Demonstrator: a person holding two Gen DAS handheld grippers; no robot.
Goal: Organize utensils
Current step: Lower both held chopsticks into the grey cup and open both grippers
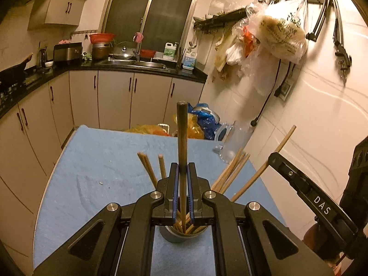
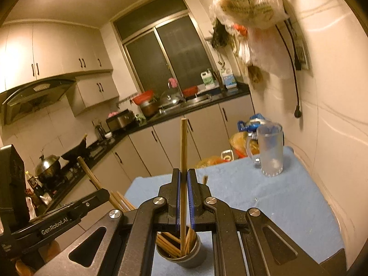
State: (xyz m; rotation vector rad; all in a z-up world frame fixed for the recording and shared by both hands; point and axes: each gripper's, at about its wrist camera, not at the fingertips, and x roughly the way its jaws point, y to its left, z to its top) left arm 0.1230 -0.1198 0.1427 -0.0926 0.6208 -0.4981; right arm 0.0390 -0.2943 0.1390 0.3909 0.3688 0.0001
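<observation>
Left gripper (image 1: 182, 172), right gripper (image 2: 183, 177): each clamped on one chopstick (image 1: 182, 138) (upright). You should lift yours straight, clearing the cup (image 2: 184, 256).

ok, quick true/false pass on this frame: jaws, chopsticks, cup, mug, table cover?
1. Each gripper, left gripper and right gripper, has its jaws shut on a wooden chopstick. True.
2. The dark round cup is empty. False: it holds many chopsticks.
3. The frosted glass mug stands upright on the blue cloth. True.
4. The mug holds chopsticks. False: none show in it.
</observation>
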